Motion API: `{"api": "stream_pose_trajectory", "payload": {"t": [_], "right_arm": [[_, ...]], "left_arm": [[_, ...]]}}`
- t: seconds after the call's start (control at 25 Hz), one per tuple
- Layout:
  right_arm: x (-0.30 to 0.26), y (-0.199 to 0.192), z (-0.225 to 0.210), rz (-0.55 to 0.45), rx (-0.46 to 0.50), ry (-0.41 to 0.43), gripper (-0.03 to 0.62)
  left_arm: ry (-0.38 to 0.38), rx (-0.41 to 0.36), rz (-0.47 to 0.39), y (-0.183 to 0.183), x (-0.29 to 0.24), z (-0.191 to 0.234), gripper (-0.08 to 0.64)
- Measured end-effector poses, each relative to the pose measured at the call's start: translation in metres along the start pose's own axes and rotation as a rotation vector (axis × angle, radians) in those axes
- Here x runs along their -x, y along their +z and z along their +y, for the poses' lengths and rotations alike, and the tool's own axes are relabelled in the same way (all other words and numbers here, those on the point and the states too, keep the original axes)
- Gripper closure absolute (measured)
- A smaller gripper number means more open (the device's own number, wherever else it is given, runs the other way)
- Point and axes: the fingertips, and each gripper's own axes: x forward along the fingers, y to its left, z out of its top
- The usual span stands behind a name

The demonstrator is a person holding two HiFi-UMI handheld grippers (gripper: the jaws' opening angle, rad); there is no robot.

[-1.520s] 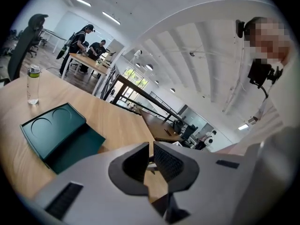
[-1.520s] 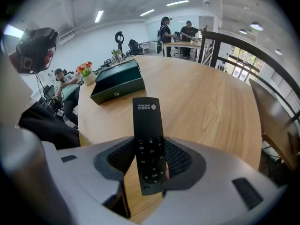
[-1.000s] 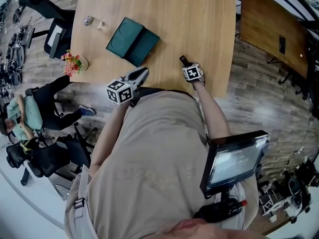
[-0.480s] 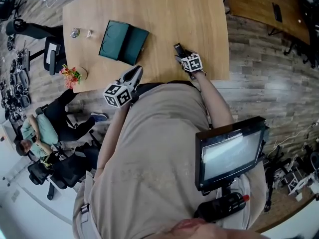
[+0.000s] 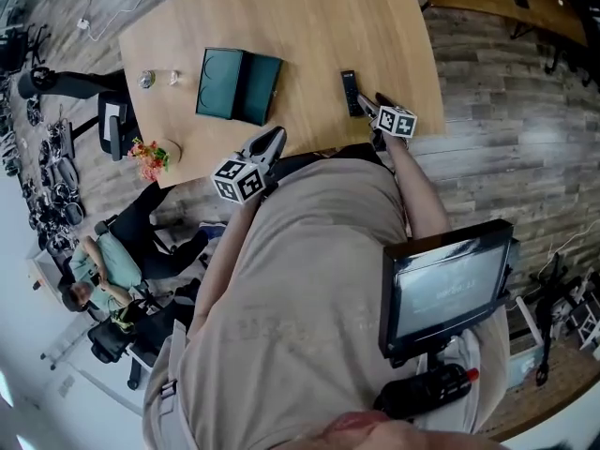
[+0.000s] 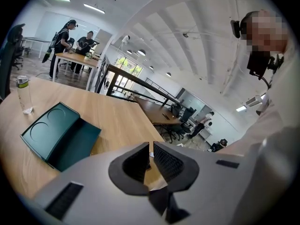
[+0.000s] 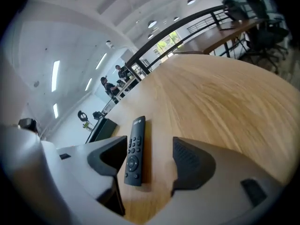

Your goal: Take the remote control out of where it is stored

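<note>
- Two grippers showed at the near edge of the wooden table [image 5: 309, 26], one in each of the person's hands.
- The right gripper [image 5: 373, 106] had just been opening its jaws; they stood wide apart, with neither pad pressing on anything.
- In the right gripper view, the remote control [image 7: 135, 151] lay flat on the bare tabletop between those jaws, buttons up, closer to the jaw at the view's left than to the other.
- In the head view, the remote control [image 5: 349, 93] lay just beyond the right gripper's tips, near the table's right edge.
- The green case [image 5: 239, 85] lay open on the table, well apart from the remote.
- The left gripper [image 5: 272, 139] hung over the table's near edge, its jaws drawn together to a thin slit with nothing gripped.
- The left gripper view showed the case [image 6: 58, 135] to the left of those jaws, and a clear bottle [image 6: 23, 95] stood beyond the case.
</note>
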Motion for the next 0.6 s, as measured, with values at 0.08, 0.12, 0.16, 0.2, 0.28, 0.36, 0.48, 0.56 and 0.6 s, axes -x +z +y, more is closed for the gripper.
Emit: {"api": "stream_pose_trajectory", "payload": {"t": [0.08,0.12,0.16,0.2,0.28,0.36,0.48,0.56,0.6], "right_arm": [[0.012,-0.001,-0.016,-0.029,-0.082,-0.014,0.312],[0.018,-0.006,-0.023,-0.027,-0.13,-0.015,0.358],[0.024,-0.014,-0.028,-0.017,-0.184,-0.006,0.405],[0.029,-0.023,-0.03,-0.003,-0.244,0.015,0.439],[0.039,-0.04,-0.032,0.027,-0.341,0.076,0.468],[0.052,-0.057,-0.034,0.056,-0.35,0.093,0.49],[0.076,-0.078,-0.042,0.074,-0.239,0.009,0.532],[0.09,-0.095,-0.045,0.056,-0.207,-0.073,0.537],[0.096,-0.107,-0.043,0.049,-0.212,-0.112,0.537]], "left_arm": [[-0.025,-0.01,0.014,-0.003,-0.005,-0.004,0.552],[-0.038,-0.014,0.019,-0.005,-0.007,-0.007,0.552],[-0.052,-0.017,0.025,-0.008,-0.008,-0.01,0.552],[-0.068,-0.021,0.032,-0.011,-0.01,-0.014,0.552],[-0.109,-0.033,0.053,-0.018,-0.014,-0.021,0.552],[-0.159,-0.06,0.071,-0.022,-0.014,-0.03,0.552],[-0.204,-0.113,0.073,-0.023,-0.001,-0.037,0.552],[-0.213,-0.091,0.064,-0.025,0.015,-0.031,0.552],[-0.215,-0.068,0.063,-0.029,0.024,-0.027,0.552]]}}
